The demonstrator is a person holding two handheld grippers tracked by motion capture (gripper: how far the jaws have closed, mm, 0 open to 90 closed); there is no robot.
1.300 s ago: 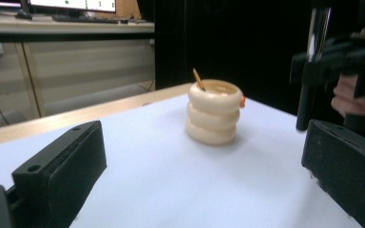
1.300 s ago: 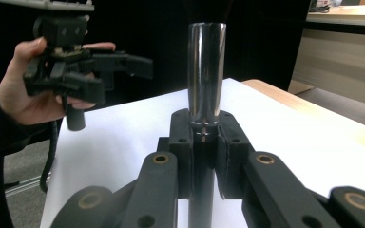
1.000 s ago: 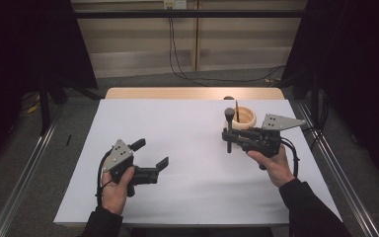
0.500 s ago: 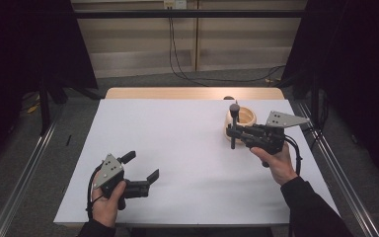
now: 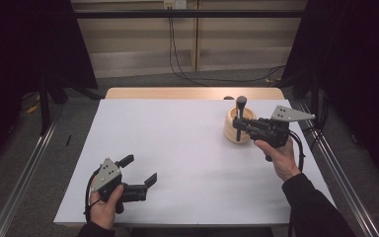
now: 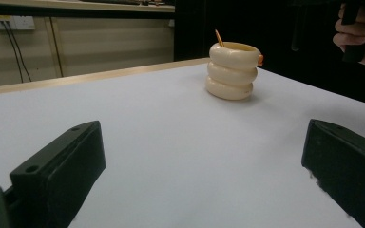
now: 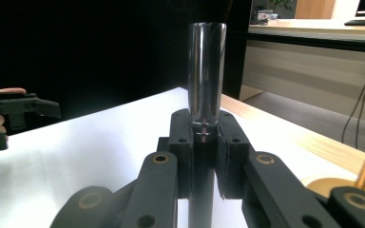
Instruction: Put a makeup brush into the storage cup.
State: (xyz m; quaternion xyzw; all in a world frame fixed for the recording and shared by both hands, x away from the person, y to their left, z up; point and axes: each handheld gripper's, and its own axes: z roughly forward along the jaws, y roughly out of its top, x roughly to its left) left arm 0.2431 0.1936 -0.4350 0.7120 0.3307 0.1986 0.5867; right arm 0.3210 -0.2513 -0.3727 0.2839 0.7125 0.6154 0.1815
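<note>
A slim dark brush-like tool (image 5: 240,117) is gripped upright by the right claw (image 5: 239,129), held just above the cream ringed holder (image 5: 238,132) at the far right of the bench (image 5: 177,143); insertion is judged still to be done. The right hand (image 5: 278,157) is held level, pointing left. The left claw (image 5: 139,170) is rested low near the front edge, spread wide with nothing between its jaws.

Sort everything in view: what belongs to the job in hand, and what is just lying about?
In the job: tool clamped upright in the right gripper; ribbed cup beside it.
Lying about: left gripper, open and idle; wall cables.
</note>
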